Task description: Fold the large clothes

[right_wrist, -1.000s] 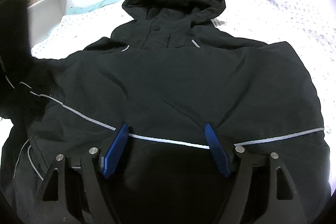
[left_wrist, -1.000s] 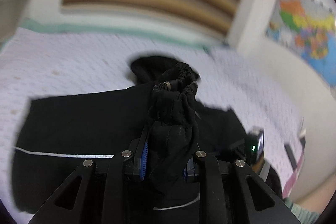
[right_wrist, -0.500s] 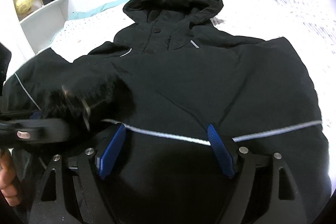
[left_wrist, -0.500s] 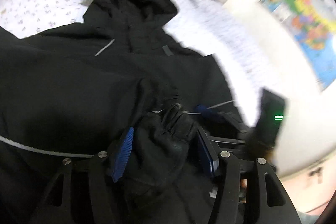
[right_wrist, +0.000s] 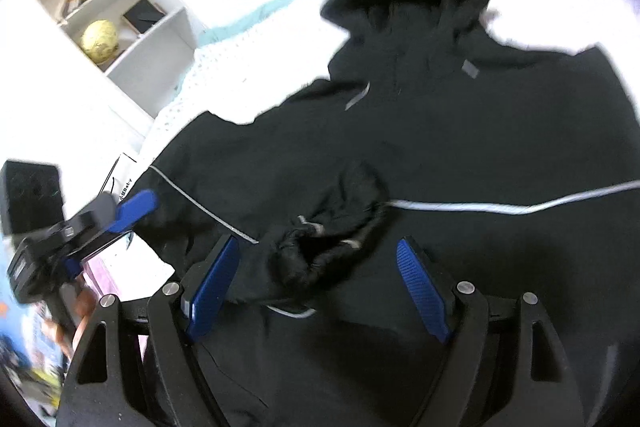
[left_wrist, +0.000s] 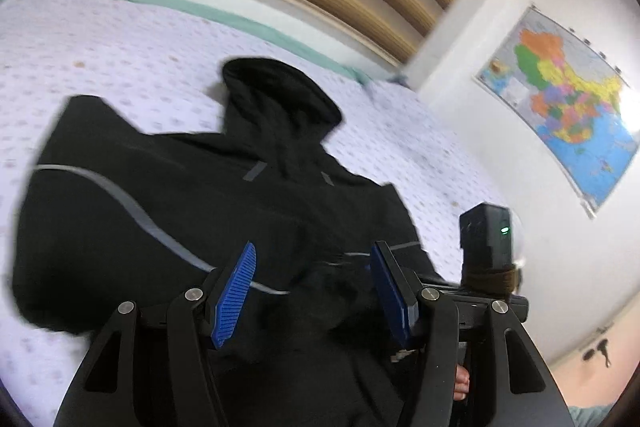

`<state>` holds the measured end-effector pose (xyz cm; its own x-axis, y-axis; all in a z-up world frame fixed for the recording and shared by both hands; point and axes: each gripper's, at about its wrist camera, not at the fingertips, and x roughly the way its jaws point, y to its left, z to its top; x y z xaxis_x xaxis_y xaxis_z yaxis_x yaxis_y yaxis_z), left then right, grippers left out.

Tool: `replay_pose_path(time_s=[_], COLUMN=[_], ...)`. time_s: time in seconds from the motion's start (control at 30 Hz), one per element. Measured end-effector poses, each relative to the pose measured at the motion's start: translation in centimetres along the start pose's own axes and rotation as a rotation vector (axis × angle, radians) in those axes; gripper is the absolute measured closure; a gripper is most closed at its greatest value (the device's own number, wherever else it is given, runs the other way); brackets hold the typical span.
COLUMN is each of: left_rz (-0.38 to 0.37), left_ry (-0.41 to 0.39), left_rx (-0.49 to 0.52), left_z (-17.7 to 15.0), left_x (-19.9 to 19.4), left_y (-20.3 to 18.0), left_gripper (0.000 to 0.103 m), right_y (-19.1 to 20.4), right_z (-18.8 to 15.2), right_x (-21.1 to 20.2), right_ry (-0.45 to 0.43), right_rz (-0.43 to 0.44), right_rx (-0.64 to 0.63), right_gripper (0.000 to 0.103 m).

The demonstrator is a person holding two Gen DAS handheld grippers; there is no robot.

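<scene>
**Sleeve cuff released onto jacket front; both grippers empty**

Since the earlier frames, the left gripper point(left_wrist: 314, 291) has let go of the sleeve cuff it was clamped on and now stands wide open, holding nothing. In the right wrist view, working left to right: that same left gripper point(right_wrist: 132, 211) sits at the left edge, off the garment, over the bed edge; the bunched sleeve cuff point(right_wrist: 332, 227) lies at lower centre, resting on the chest of the black hooded jacket point(right_wrist: 480, 147); the reflective piping point(right_wrist: 500, 207) runs off to the right. The right gripper point(right_wrist: 316, 291) is also spread wide, empty, hovering just above the cuff. The jacket lies face-up on the dotted bedsheet point(left_wrist: 120, 47), hood point(left_wrist: 280, 95) toward the top of the frame.

Risk, as judged: the cuff is crumpled rather than flat, so padded fabric may spring back and undo the sleeve fold. A grip taken now could catch the cuff alone and drag it off the body.
</scene>
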<state>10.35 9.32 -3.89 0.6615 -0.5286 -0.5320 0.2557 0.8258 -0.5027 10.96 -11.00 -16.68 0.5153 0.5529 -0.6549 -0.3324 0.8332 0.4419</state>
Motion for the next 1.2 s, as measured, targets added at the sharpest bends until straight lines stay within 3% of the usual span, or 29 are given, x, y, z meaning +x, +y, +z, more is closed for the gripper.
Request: replay_pose_path(time_s=[0.1, 0.13, 0.17, 0.2, 0.23, 0.37, 0.5, 0.7, 0.83, 0.9, 1.0, 1.07, 1.2], left_rz=[0.03, 0.054, 0.083, 0.121, 0.179, 0.209, 0.224, 0.2, 0.246, 0.286, 0.348, 0.377, 0.324], left_ry=[-0.02, -0.029, -0.037, -0.044, -0.062, -0.124, -0.127, 0.015, 0.185, 0.209, 0.222, 0.244, 0.237], left_rx=[-0.045, -0.062, -0.064, -0.061, -0.056, -0.08, -0.079, -0.015, -0.012, 0.011, 0.117, 0.168, 0.114], left_z=[-0.2, -0.3, -0.3, -0.3, -0.2, 1.1, 2.9, 3.8, 1.4, 0.3, -0.4, -0.6, 0.3], left_x=[-1.6, -2.1, -2.3, -2.7, -3.5, -5.4, -5.1, 2.6, 10.0, 11.6, 12.3, 12.7, 10.8], left_y=[2.3, 3.1, 3.5, 3.9, 4.3, 5.4, 5.7, 4.2, 5.3, 5.6, 4.4, 3.8, 3.5], left_gripper=[0.042, 0.042, 0.042, 0.042, 0.042, 0.042, 0.042, 0.042, 0.042, 0.042, 0.042, 0.042, 0.042], right_y=[0.4, 0.8, 1.6, 2.4, 3.2, 6.5, 6.2, 0.8, -4.2, -7.0, -11.4, -12.9, -12.4], right_z=[-0.2, -0.2, -0.4, -0.3, -0.3, 0.7, 2.3, 4.1, 3.5, 2.6, 0.6, 0.2, 1.1], right_x=[2.8, 3.7, 4.2, 4.5, 4.5, 0.8, -4.6, -10.4, -9.9, -8.2, -5.3, -4.8, -6.0], right_ry=[0.032, 0.045, 0.05, 0.054, 0.045, -0.096, -0.231, -0.321, -0.26, -0.199, -0.095, -0.088, -0.072], right_rz=[0.017, 0.027, -0.002, -0.038, -0.072, -0.214, -0.331, -0.497, -0.569, -0.607, -0.601, -0.561, -0.533], right_rx=[0.041, 0.039, 0.01, -0.028, -0.067, -0.227, -0.274, -0.201, -0.143, -0.116, -0.047, 0.001, 0.043], right_gripper=[0.021, 0.026, 0.047, 0.057, 0.058, 0.067, 0.068, 0.068, 0.068, 0.068, 0.068, 0.069, 0.064])
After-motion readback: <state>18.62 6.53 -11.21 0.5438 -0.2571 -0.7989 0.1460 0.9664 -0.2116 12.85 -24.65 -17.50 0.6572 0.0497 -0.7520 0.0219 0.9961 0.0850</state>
